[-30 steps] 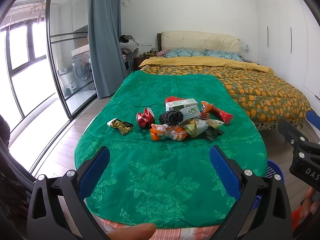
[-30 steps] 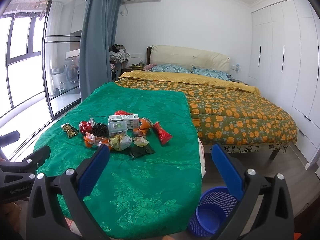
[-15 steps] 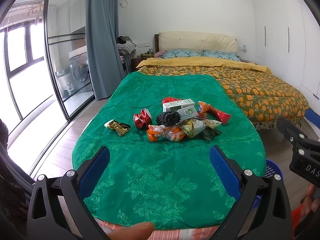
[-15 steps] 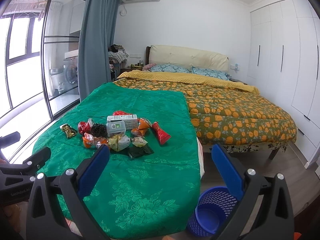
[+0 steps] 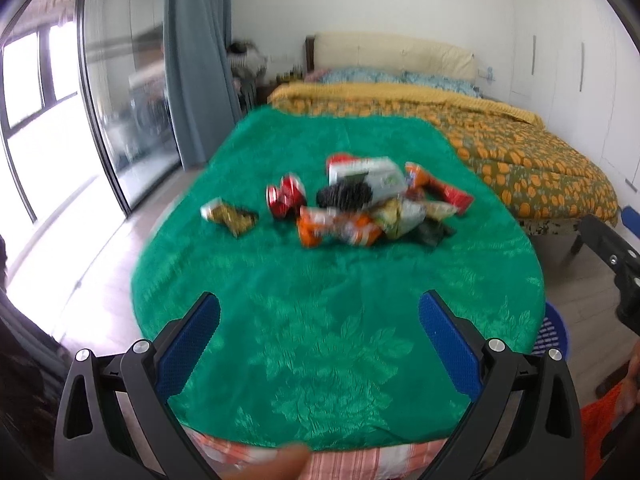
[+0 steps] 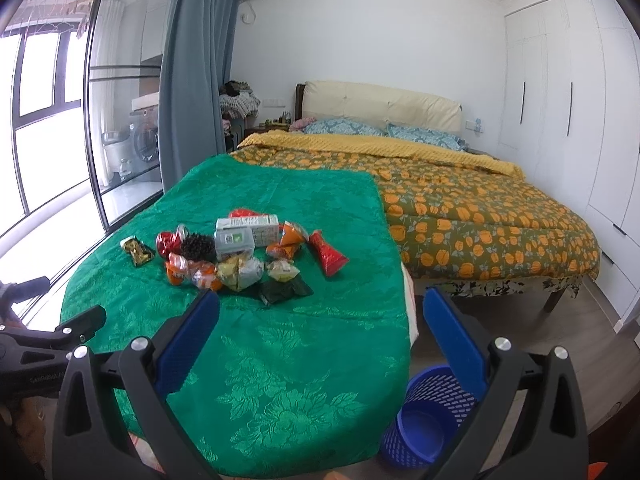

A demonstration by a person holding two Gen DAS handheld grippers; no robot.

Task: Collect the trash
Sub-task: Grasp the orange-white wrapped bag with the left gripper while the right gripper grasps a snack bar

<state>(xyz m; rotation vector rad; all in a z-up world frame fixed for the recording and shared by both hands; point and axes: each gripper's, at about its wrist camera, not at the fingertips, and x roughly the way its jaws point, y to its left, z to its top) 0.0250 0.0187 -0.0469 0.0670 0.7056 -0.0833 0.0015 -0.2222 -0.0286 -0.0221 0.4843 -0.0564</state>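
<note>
Right wrist view: trash pile [image 6: 240, 256] sits mid-worktop on the green cloth [image 6: 280, 360], well ahead of both tools; blue basket [image 6: 424, 420] on the floor just off the worktop's near right corner. Right gripper [image 6: 320, 336] jaws spread, nothing between them; left gripper [image 5: 320, 340] likewise spread and empty, its view smeared by motion blur. Pile is packed tight: white carton [image 6: 248, 226] lies flat, long axis running left-right; red wrapper [image 6: 328, 254] lies at the right edge, long axis diagonal, wide end pointing toward the near right; red can [image 6: 170, 240] on its side at the left, open end looks turned up-right; small gold packet [image 6: 138, 251] sits apart at the far left. Risks, as judgement: items touch and overlap, so a grab may drag neighbours or pinch two at once; crinkly bags could slip from the pads; the can could roll on the cloth; jaws may snag the loose cloth; a carry to the basket could miss, since it sits low and beside the edge.
</note>
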